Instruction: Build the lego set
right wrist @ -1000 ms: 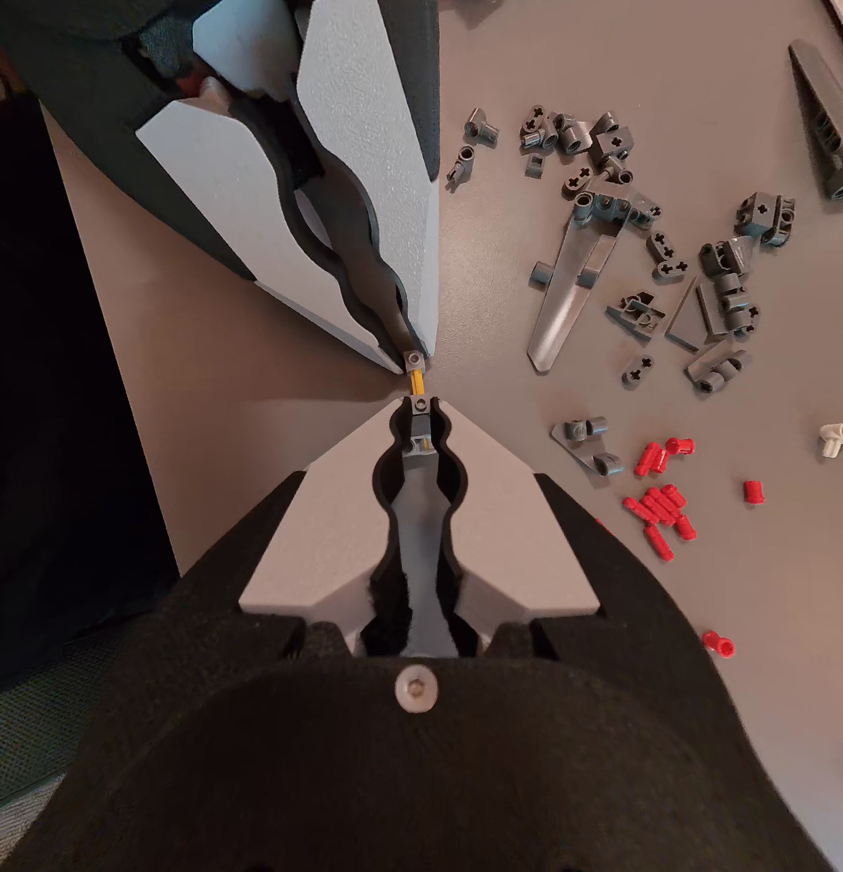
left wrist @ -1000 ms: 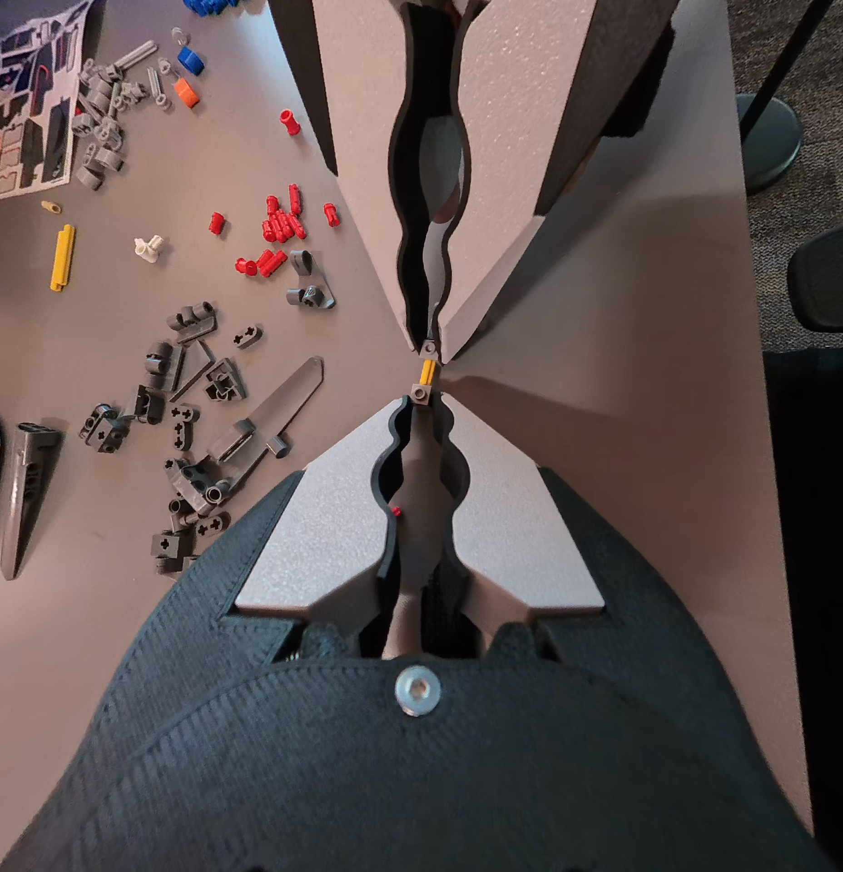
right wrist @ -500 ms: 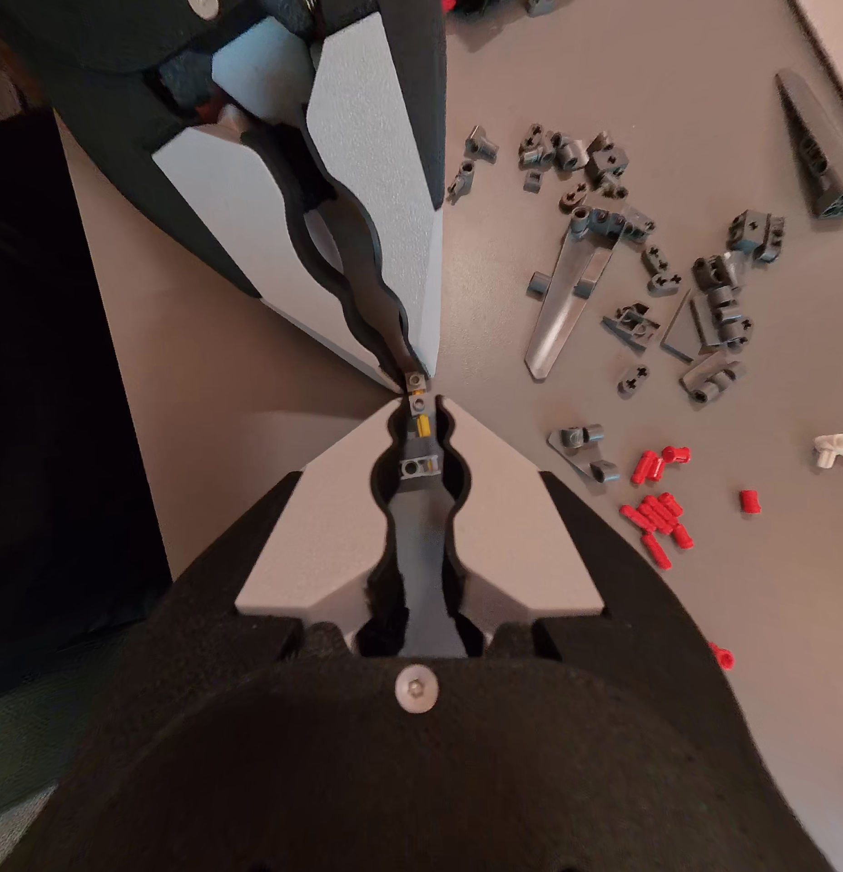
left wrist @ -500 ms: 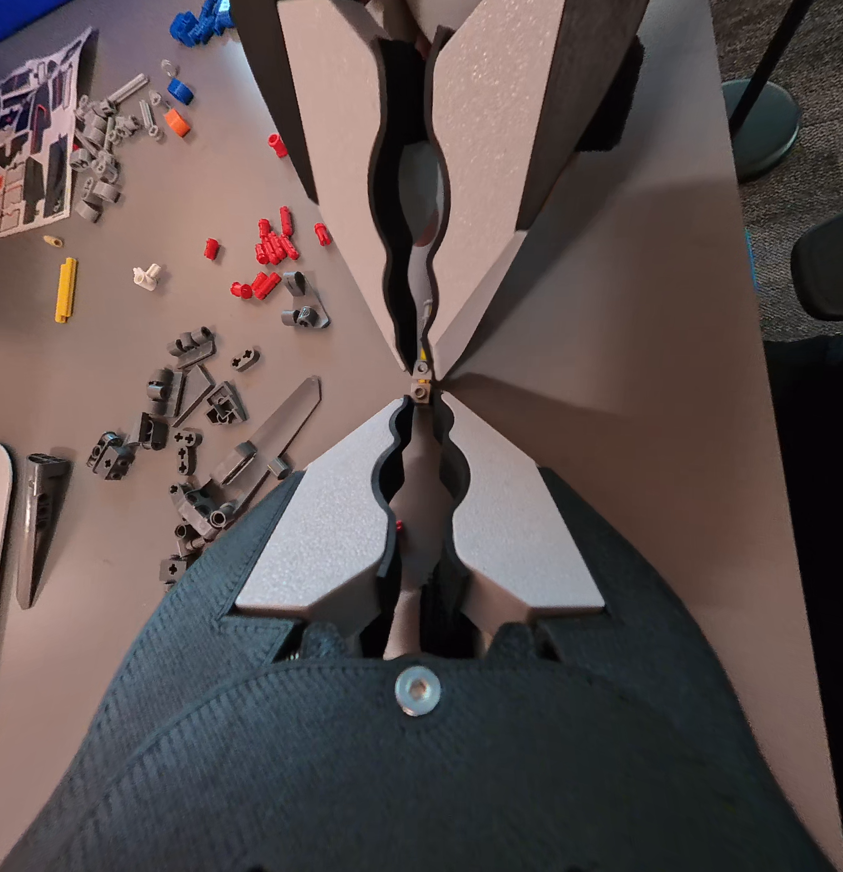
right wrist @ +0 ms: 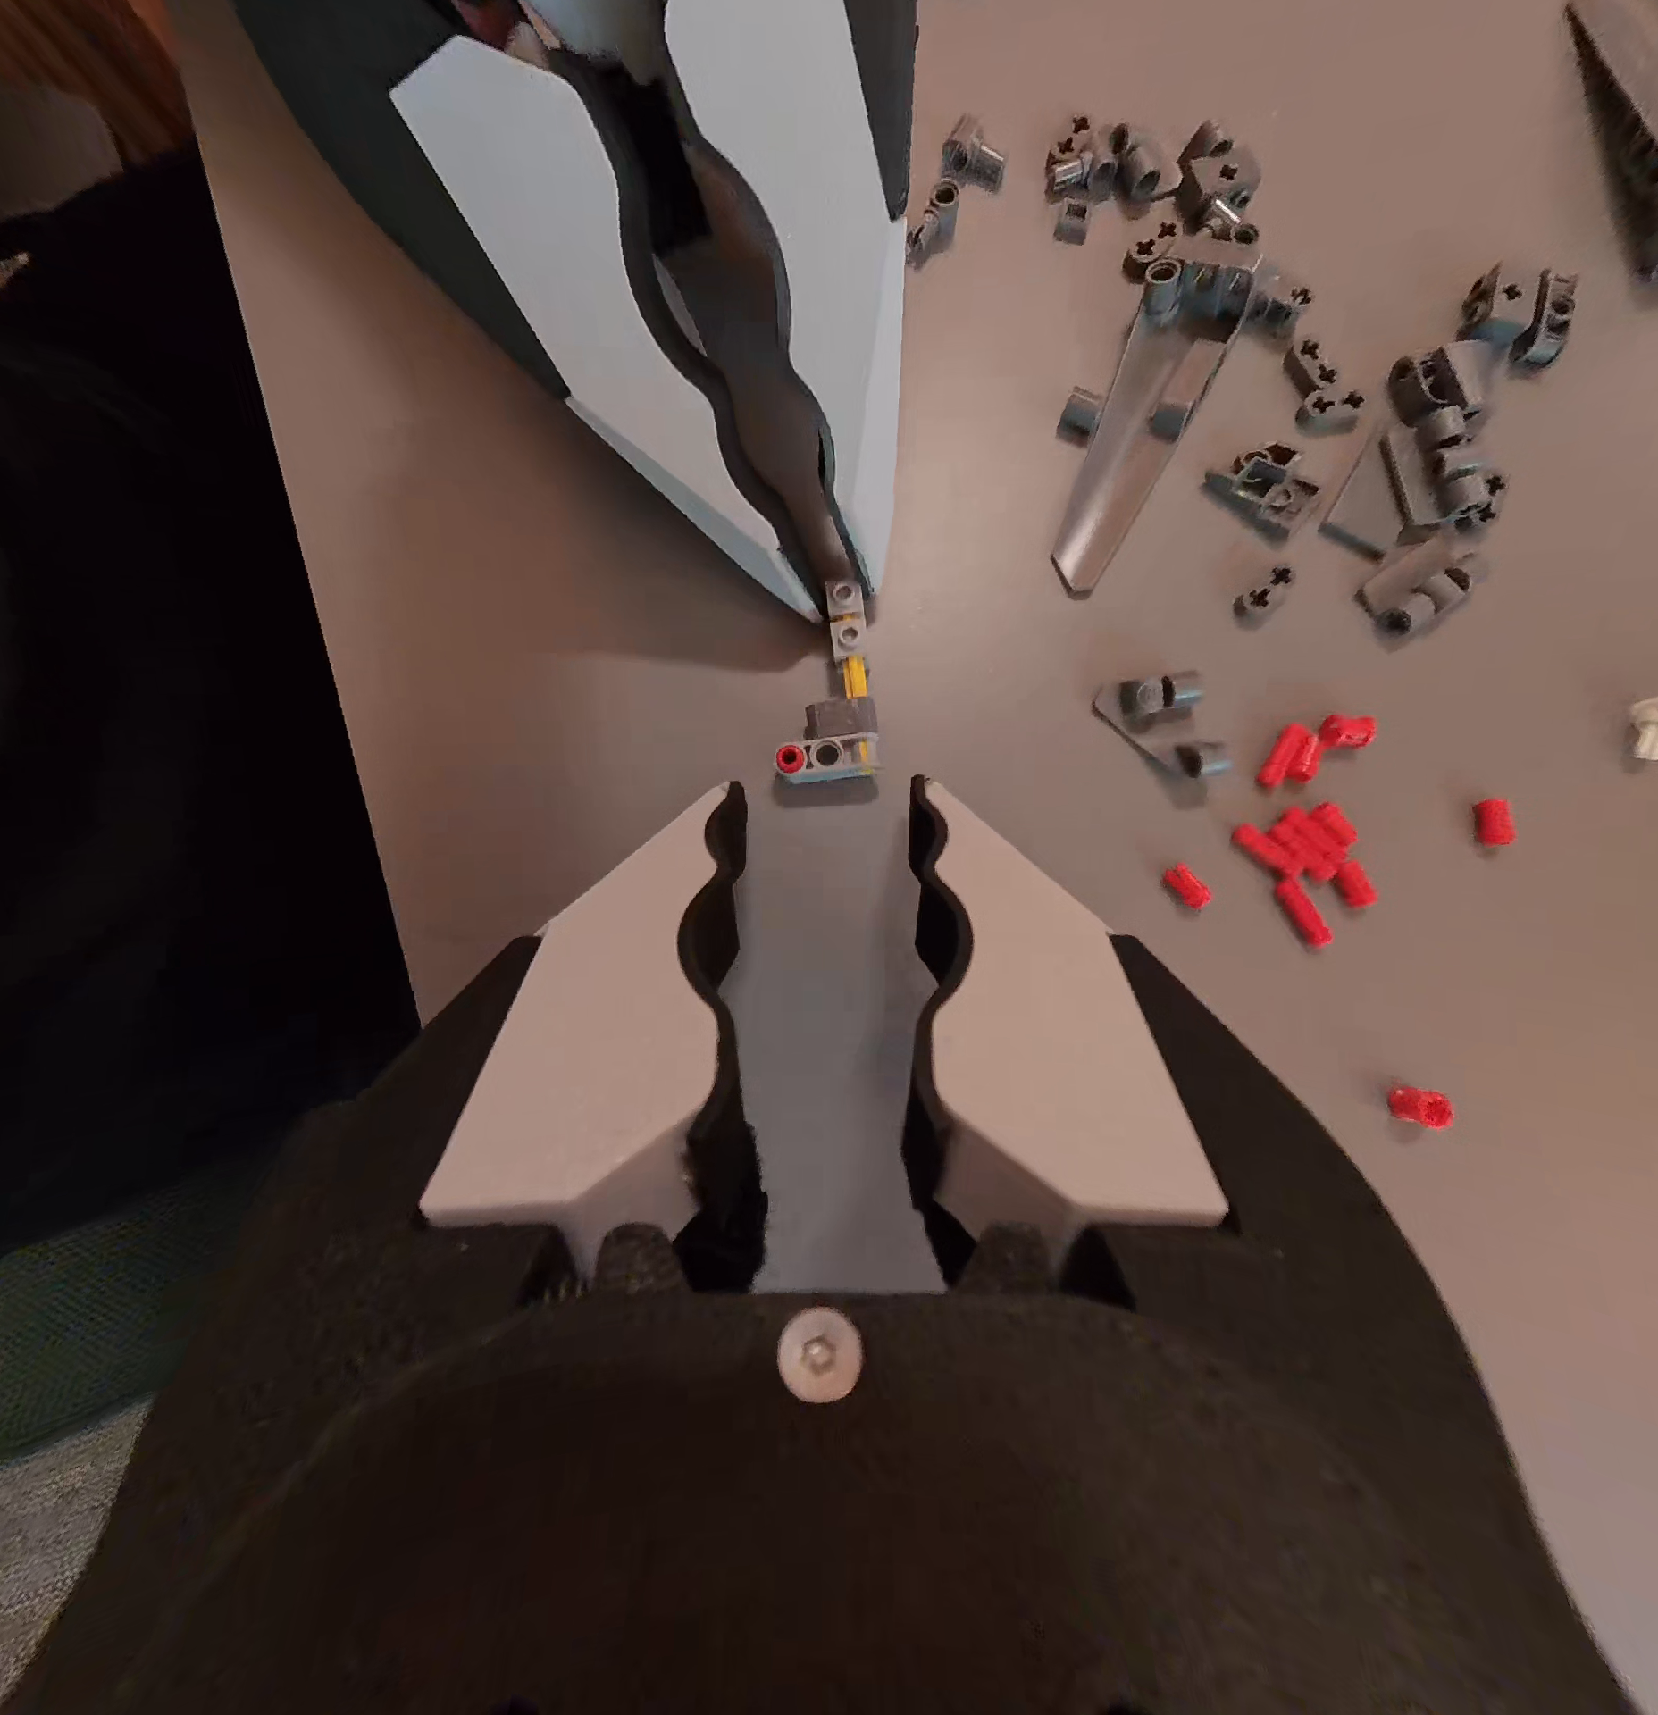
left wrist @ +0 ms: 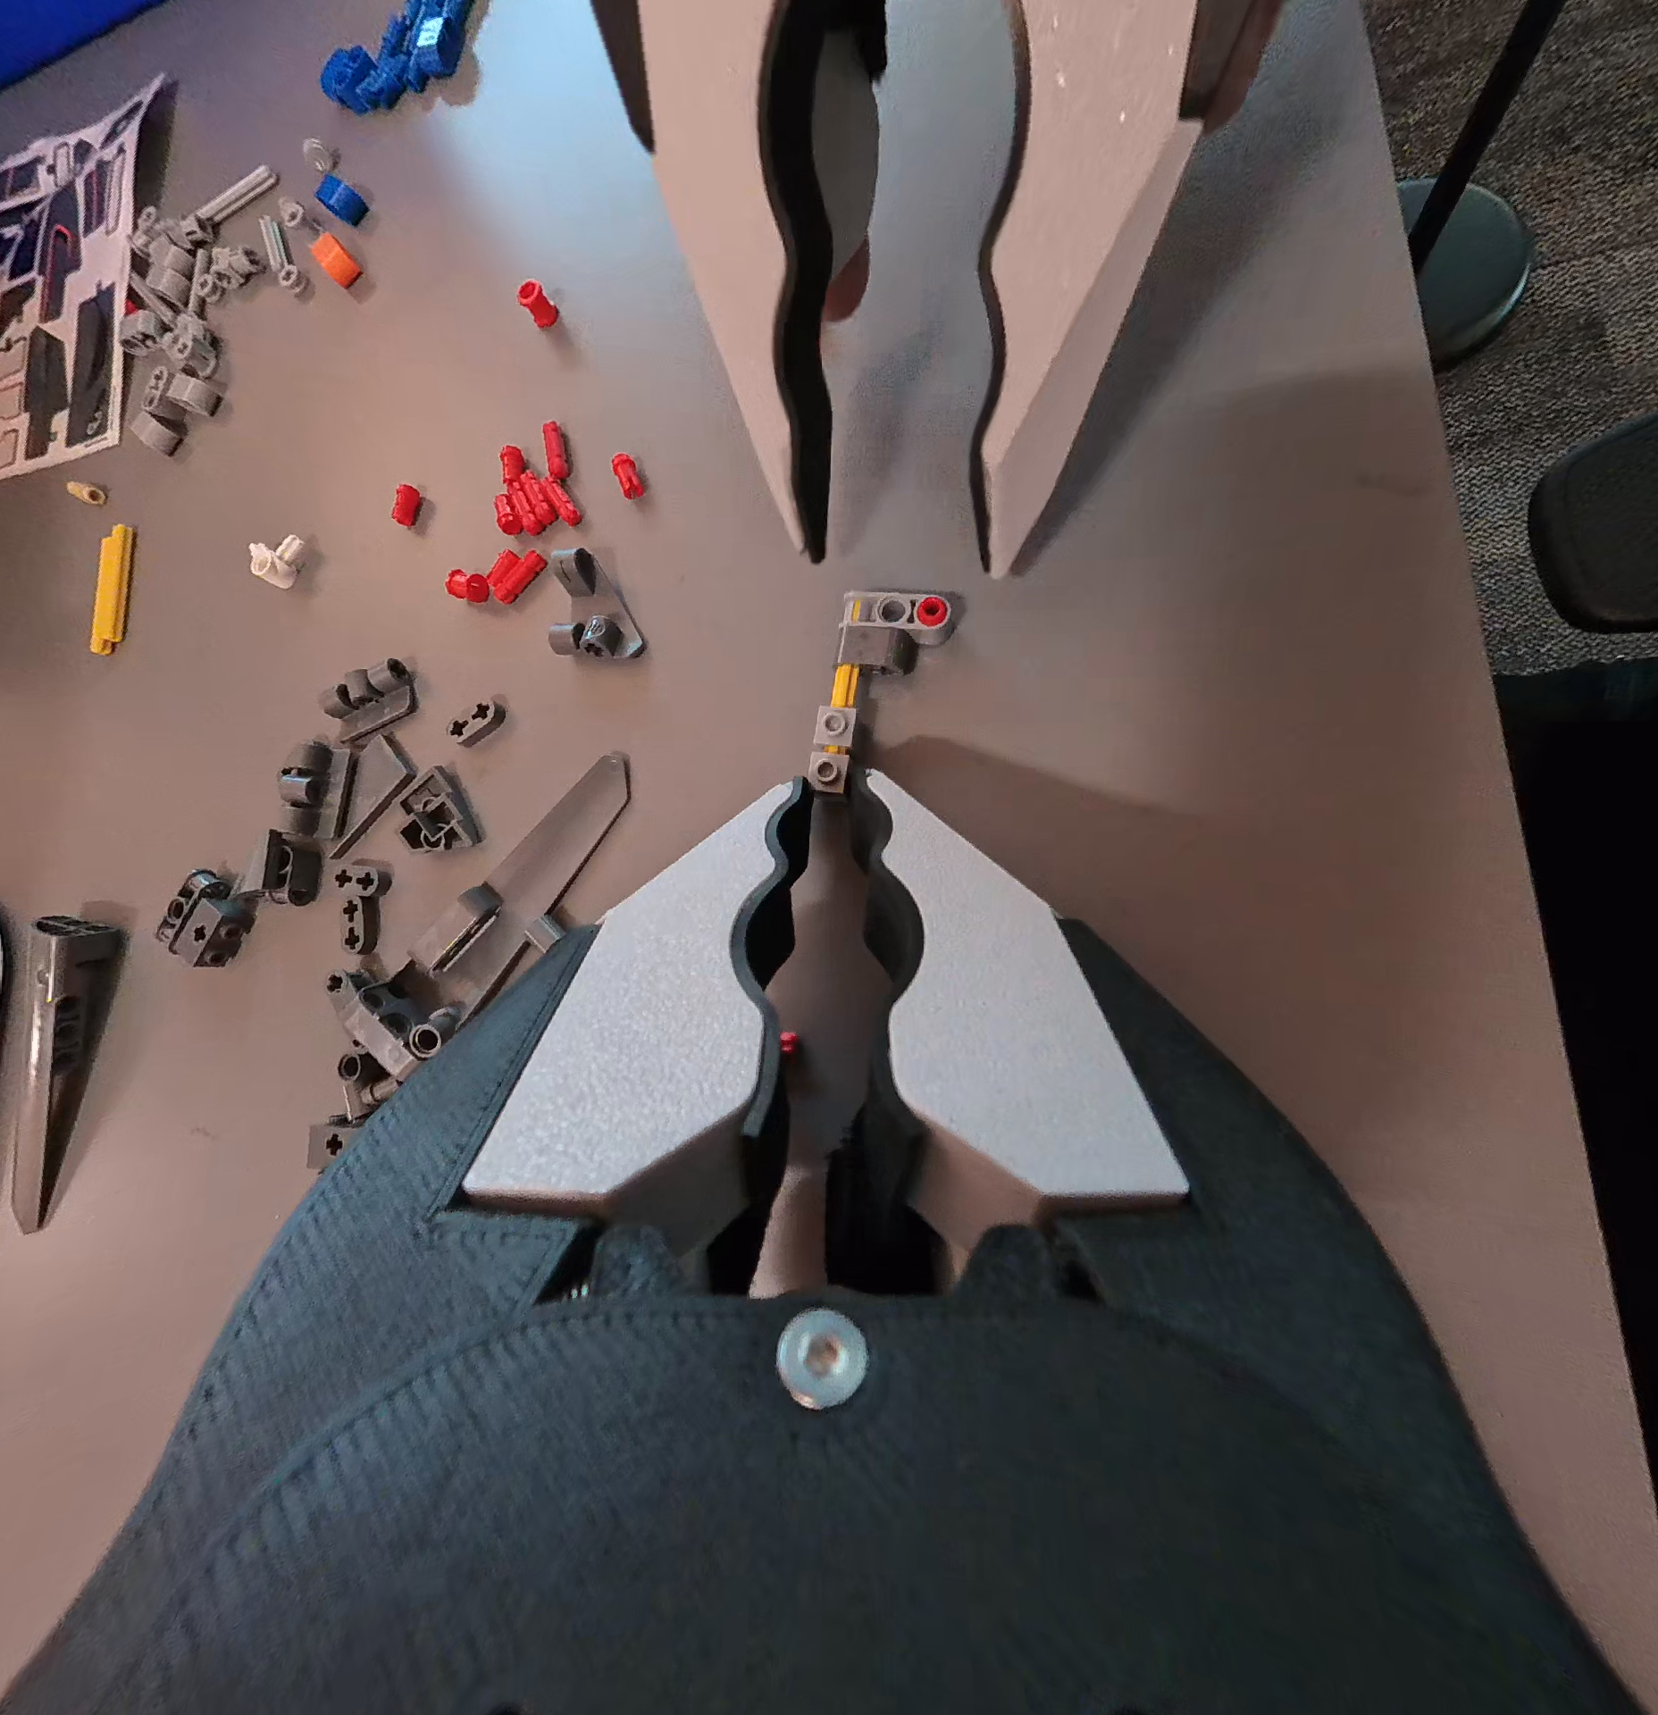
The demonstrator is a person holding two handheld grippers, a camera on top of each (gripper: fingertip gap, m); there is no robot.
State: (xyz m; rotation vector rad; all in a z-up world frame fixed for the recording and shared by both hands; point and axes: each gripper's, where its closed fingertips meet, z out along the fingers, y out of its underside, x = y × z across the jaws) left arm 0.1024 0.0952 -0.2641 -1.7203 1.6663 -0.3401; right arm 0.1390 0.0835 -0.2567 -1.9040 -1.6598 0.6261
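Left gripper (left wrist: 830,789) pinches the yellow rod piece (left wrist: 844,687) (keep it steady); right gripper (right wrist: 821,789) gapes empty beside its far end.

Grey-brown table (left wrist: 1178,835) fills view; beyond its right edge, dark speckled carpet (left wrist: 1605,232); round black stand base (left wrist: 1466,260) on carpet; black chair (left wrist: 1614,520) near table edge.
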